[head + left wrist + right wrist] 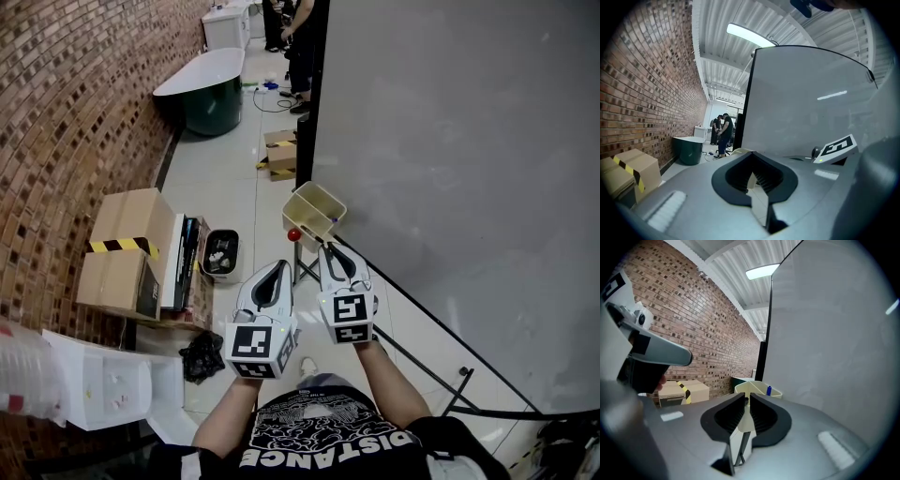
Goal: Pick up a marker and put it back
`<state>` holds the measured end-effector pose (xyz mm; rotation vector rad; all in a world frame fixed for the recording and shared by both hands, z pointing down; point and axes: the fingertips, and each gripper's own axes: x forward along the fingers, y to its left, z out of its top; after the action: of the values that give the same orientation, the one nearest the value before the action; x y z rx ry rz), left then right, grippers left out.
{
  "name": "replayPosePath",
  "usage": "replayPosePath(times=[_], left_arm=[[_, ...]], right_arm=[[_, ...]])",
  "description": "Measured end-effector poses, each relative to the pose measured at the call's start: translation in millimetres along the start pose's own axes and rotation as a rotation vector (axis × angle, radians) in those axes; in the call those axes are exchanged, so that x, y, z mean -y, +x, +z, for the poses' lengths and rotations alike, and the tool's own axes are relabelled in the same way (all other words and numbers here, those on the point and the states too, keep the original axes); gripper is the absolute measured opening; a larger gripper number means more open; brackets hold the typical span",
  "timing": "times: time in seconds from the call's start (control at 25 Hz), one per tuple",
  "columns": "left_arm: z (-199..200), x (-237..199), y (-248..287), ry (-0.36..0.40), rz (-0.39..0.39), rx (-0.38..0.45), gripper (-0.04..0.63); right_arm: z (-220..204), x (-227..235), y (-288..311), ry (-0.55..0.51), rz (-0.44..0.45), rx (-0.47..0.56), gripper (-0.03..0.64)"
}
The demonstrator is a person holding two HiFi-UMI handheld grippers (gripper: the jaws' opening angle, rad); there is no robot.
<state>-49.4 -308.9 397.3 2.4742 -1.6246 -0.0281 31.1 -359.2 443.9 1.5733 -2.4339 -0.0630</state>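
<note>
head view, both gripper views. left gripper (278,273), lower centre of the frame: jaw tips meet, nothing between them. right gripper (336,255), just to its right and slightly higher: jaws a narrow slit apart, empty, pointing at the cream bin (319,190). the bin stands on a thin dark stand just above the right gripper, at the left edge of the grey board (450,169), which fills the right half of the frame. blue marker (769,390): upright inside the bin, against its right-hand wall, only its top showing above the rim. red ball (294,234): at the bin's lower left corner. cardboard boxes (127,248): left of the frame, against the brick wall (56,141).
</note>
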Motion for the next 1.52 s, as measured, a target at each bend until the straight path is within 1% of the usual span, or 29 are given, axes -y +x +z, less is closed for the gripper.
replayPosePath(times=[0.4,0.64,0.72,1.0,1.12,1.32,1.52], left_arm=[[1,12,-31,0.011,-0.036,0.018,0.006],[-1,22,-55,0.014,-0.059,0.017,0.006],[-2,25,-64,0.02,-0.068,0.022,0.006],[-3,37,-99,0.023,-0.084,0.031,0.006],[-5,43,-113,0.015,-0.093,0.033,0.006],[-5,55,-130,0.026,-0.106,0.055,0.006],[-8,65,-144,0.03,-0.113,0.056,0.006]], right_arm=[[26,-19,-43,0.019,-0.02,0.059,0.029],[46,-34,-79,0.037,-0.035,0.109,0.02],[53,-40,-93,0.041,-0.042,0.127,0.0],[69,-64,-137,0.069,-0.036,0.171,0.0],[71,-73,-155,0.069,-0.04,0.178,0.0],[68,-84,-177,0.082,-0.025,0.185,0.0],[63,-93,-195,0.085,-0.019,0.18,0.0]])
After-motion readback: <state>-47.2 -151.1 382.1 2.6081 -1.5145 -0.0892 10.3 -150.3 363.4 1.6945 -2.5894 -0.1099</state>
